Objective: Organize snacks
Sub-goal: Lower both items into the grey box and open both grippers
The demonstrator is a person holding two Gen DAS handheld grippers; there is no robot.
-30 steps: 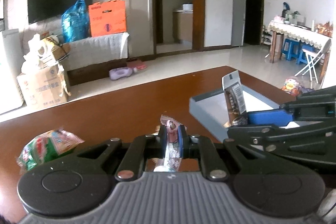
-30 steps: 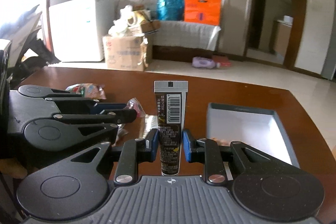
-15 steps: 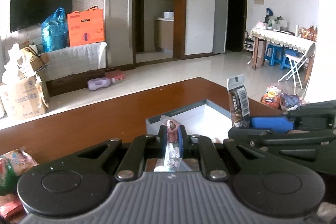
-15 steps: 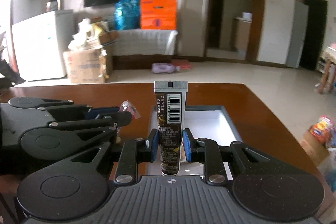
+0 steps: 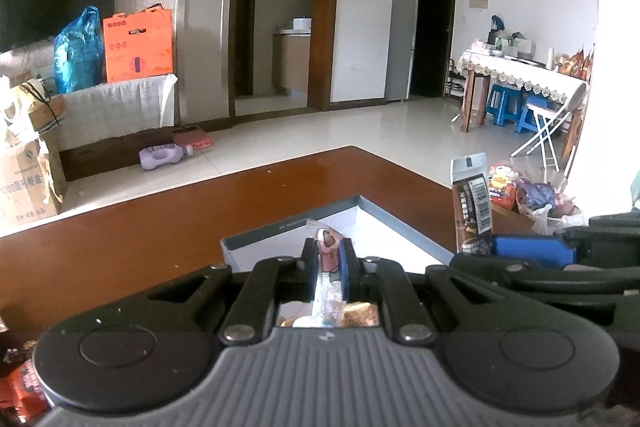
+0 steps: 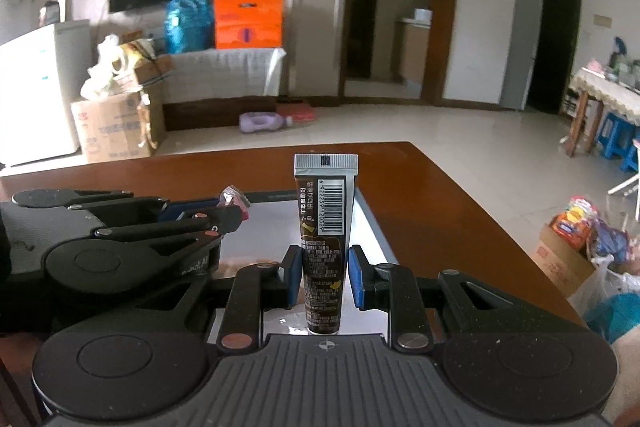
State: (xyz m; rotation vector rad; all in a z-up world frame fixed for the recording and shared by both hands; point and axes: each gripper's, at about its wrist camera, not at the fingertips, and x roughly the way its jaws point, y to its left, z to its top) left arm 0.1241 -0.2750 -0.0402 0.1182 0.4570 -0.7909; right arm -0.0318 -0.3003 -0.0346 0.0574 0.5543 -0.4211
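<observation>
Both claws now over grey box [image 5: 404, 233] | tube [image 6: 325, 227] barcode 6922259...

The box [image 5: 256, 233] sits on the table [image 5: 120, 227] — tube [image 6: 325, 227] over it, wrapper [image 6: 234, 195] to the left.

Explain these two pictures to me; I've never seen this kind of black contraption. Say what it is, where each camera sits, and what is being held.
No robot here: a person carries two hand-held grippers, each with a camera looking along its fingers. One picture comes from the left gripper, whose fingers pinch a small pink snack packet. The other comes from the right gripper, clamped on a dark brown tube standing upright. Both hang over a grey, white-lined box on a brown wooden table. Each gripper also shows at the edge of the other's picture.
</observation>
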